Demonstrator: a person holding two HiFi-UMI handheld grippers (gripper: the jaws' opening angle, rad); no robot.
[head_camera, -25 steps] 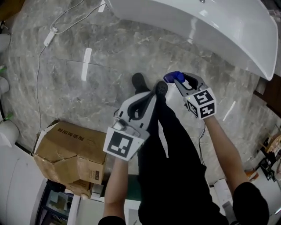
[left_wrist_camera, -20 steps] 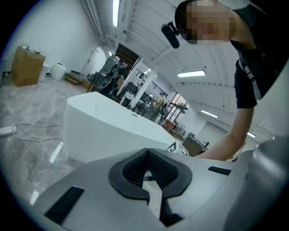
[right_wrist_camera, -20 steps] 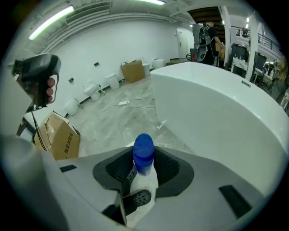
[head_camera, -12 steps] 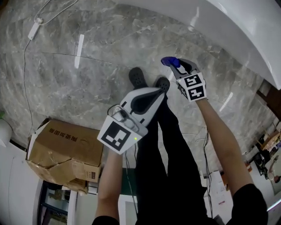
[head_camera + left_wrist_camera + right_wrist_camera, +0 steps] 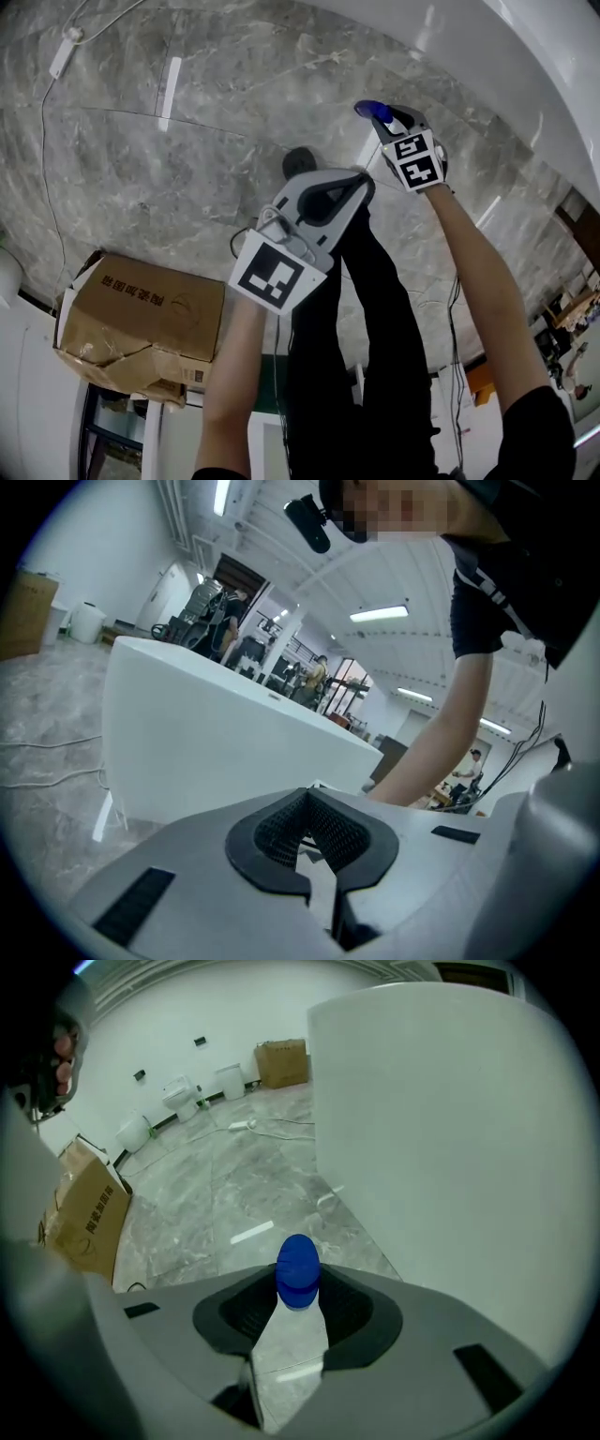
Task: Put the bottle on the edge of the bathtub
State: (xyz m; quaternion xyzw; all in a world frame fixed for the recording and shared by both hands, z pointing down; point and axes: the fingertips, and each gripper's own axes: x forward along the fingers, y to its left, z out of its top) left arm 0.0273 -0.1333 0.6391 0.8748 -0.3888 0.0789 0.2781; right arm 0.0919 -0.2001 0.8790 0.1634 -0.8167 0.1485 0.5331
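My right gripper (image 5: 386,120) is shut on a clear bottle with a blue cap (image 5: 371,109). It holds the bottle over the grey marble floor, just short of the white bathtub (image 5: 525,66). In the right gripper view the bottle (image 5: 296,1283) points forward between the dark pads, and the bathtub wall (image 5: 450,1129) rises close on the right. My left gripper (image 5: 359,180) hangs lower, above the person's black trouser legs, shut with nothing in it. In the left gripper view its jaws (image 5: 307,801) face the bathtub side (image 5: 216,733).
A dented cardboard box (image 5: 141,309) sits on the floor at lower left. A white cable with a plug strip (image 5: 64,56) runs across the floor at upper left. The person's dark shoe (image 5: 298,161) stands below the grippers. Other people and furniture show far off in the left gripper view.
The right gripper has carried the bottle up and towards the bathtub. The left gripper has shifted slightly right and closer to the camera.
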